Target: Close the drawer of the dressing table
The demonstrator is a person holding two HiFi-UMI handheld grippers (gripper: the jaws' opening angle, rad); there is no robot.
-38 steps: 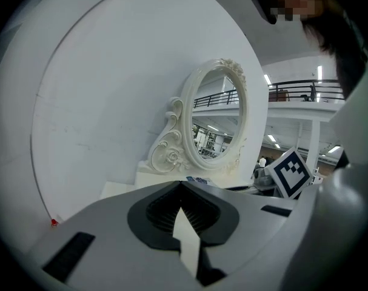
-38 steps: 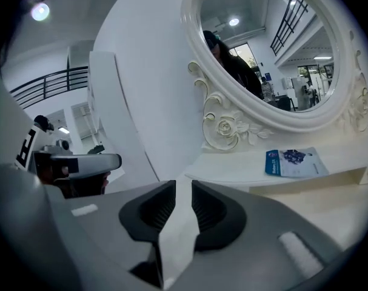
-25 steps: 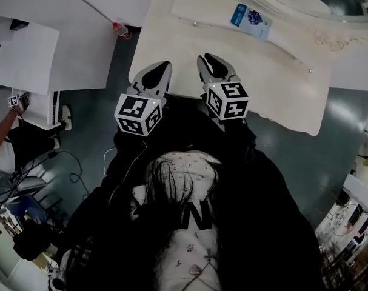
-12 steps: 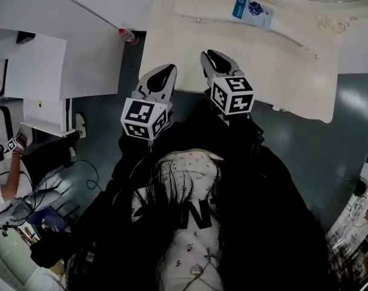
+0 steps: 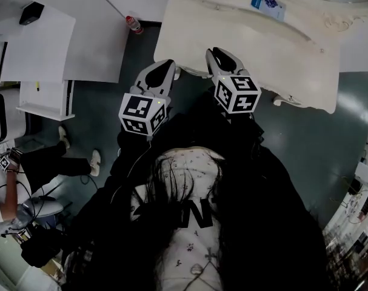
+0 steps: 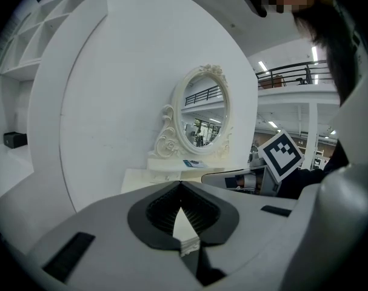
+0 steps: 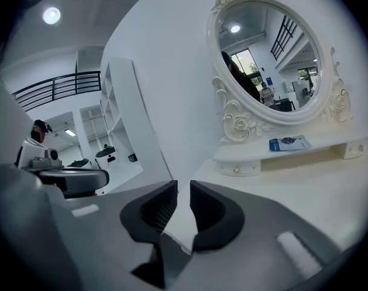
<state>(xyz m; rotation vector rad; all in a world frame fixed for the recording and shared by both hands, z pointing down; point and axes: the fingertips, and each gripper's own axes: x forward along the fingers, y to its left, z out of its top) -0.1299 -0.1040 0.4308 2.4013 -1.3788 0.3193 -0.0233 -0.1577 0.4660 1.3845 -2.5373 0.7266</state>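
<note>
Dressing table point(image 5: 274, 59), cream, fills the upper right of the head view, on a dark floor point(image 5: 329, 144). An oval mirror point(image 7: 268, 53) in a carved frame rises at its back above a raised shelf point(image 7: 329, 147).

White panels point(image 5: 80, 35) lie to the table's left.

Left gripper point(image 6: 180, 187): the jaw tips meet, so the claw is closed with nothing in it; only pale table surface shows through the gap behind the tips. In the head view it hangs just off the table's front left corner.

Right gripper point(image 7: 182, 190): the jaws stand a narrow slot apart and hold nothing. In the head view its tip lies over the table's front edge.

Small drawer point(image 7: 245, 167), with a round knob point(image 7: 234, 170), sits under the left end of the shelf. Its front looks flush with the shelf face and its contents are hidden. No view shows a drawer in the table's front edge.

A blue-and-white packet point(image 7: 288, 143) lies flat on the shelf.

A red-capped bottle point(image 5: 133, 24) rests between the panels and the table.
</note>
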